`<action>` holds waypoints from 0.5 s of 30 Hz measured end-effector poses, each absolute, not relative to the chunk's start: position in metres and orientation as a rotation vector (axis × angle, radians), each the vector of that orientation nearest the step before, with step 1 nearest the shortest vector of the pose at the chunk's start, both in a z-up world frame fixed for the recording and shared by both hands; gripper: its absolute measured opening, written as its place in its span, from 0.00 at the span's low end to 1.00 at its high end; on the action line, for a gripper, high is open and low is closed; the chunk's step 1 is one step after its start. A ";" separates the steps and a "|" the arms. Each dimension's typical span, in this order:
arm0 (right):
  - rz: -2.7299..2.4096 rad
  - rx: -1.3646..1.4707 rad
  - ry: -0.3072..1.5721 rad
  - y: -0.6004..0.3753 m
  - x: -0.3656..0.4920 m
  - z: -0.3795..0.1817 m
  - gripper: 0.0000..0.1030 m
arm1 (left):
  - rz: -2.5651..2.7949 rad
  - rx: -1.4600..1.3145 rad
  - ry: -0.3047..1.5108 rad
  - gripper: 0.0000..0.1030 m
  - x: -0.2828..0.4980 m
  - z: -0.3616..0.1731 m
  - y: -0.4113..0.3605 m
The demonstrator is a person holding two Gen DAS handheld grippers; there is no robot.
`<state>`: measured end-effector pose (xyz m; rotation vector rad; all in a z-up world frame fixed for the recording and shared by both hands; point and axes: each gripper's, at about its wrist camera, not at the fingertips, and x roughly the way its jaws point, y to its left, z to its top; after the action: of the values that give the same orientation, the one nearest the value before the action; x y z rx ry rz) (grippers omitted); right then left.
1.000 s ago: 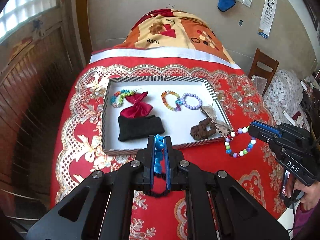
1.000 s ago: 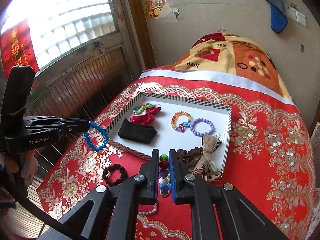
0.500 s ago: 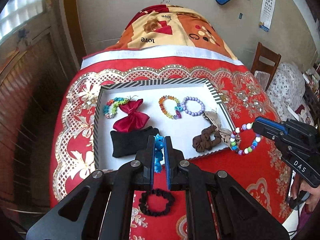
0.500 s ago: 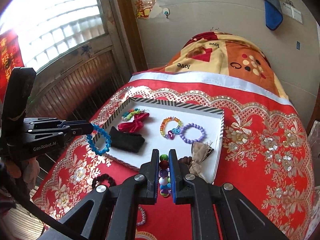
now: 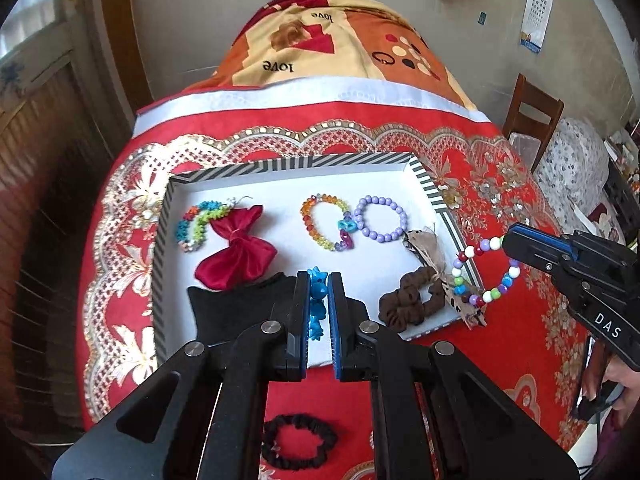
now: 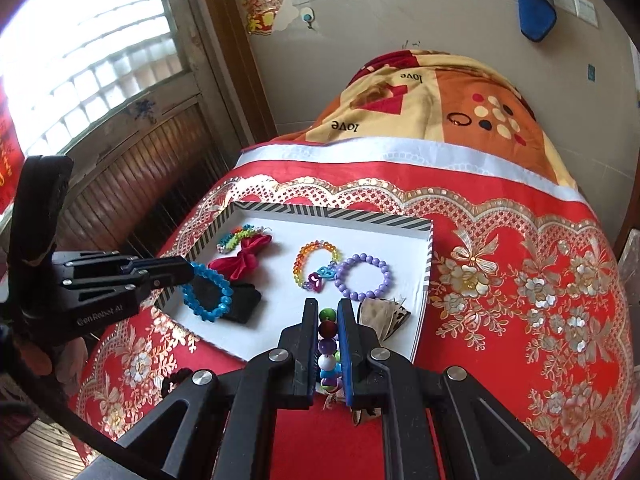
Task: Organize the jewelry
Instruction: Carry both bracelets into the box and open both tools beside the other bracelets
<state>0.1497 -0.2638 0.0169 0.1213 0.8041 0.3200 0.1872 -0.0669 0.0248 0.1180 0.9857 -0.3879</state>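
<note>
A white tray with a striped rim (image 5: 292, 164) (image 6: 332, 213) lies on the red tablecloth. My left gripper (image 5: 318, 280) (image 6: 188, 272) is shut on a blue bead bracelet (image 6: 208, 294) (image 5: 318, 300) and holds it above the tray's near left part. My right gripper (image 6: 329, 316) (image 5: 506, 244) is shut on a multicoloured bead bracelet (image 5: 484, 270) (image 6: 328, 348) and holds it above the tray's right rim. In the tray lie a rainbow bracelet (image 5: 198, 220), a red bow (image 5: 236, 252), a black pouch (image 5: 236, 304), an orange bead bracelet (image 5: 326, 220), a purple bracelet (image 5: 380, 218) and a brown scrunchie (image 5: 412, 304).
A black scrunchie (image 5: 299, 440) lies on the cloth in front of the tray. A patterned blanket (image 5: 336, 44) covers the far end. A wooden chair (image 5: 532, 112) stands at the right, a window and wooden panelling (image 6: 132, 148) at the left.
Both grippers have moved forward with their bracelets, from in front of the tray to over it. The black scrunchie has come into the left wrist view.
</note>
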 end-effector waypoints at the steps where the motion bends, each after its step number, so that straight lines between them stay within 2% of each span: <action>1: 0.322 0.135 0.809 -0.266 0.152 0.015 0.08 | -0.390 0.116 0.991 0.07 0.190 0.023 -0.069; 15: 0.264 0.162 0.806 -0.276 0.208 0.010 0.08 | -0.449 0.083 1.037 0.07 0.222 0.003 -0.104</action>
<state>0.2077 -0.2757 0.0101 0.1618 0.8063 0.2640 0.2218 -0.1042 0.0031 0.0829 1.0369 -0.4494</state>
